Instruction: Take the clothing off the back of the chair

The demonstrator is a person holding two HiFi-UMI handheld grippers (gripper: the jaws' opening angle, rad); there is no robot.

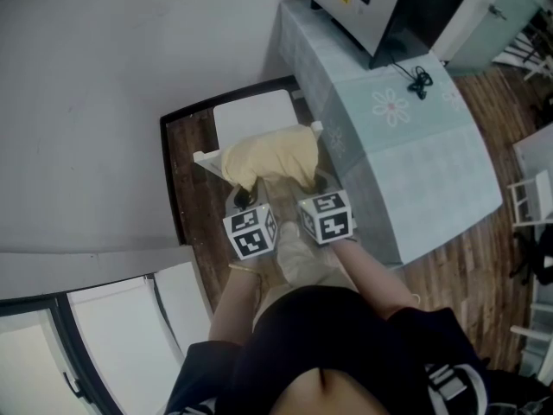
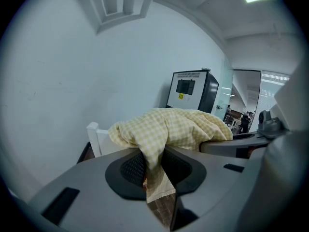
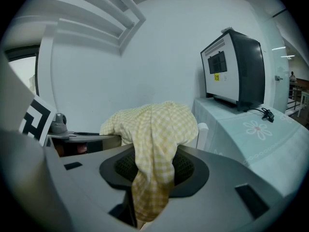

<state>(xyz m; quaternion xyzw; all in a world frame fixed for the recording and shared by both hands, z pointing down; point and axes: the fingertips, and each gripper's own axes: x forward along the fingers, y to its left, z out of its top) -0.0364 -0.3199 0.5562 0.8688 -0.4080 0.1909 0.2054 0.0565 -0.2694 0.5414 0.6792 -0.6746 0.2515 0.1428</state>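
Observation:
A pale yellow checked garment (image 1: 270, 156) hangs bunched over the back of a white chair (image 1: 252, 116) in the head view. My left gripper (image 1: 244, 199) is shut on the garment's near left fold (image 2: 155, 163), which runs down between its jaws. Beside it my right gripper (image 1: 316, 188) is shut on the near right fold (image 3: 153, 178). Both grippers sit side by side just in front of the chair back, each showing its marker cube. The cloth (image 2: 174, 124) rises in a heap above the chair's white post (image 2: 94, 135). The fingertips are hidden by cloth.
A table with a light blue flowered cloth (image 1: 406, 145) stands right of the chair and carries a grey boxy appliance (image 1: 380, 7) with a cable. A white wall (image 1: 104, 76) is at the left. White furniture (image 1: 536, 197) stands at the far right on the wooden floor.

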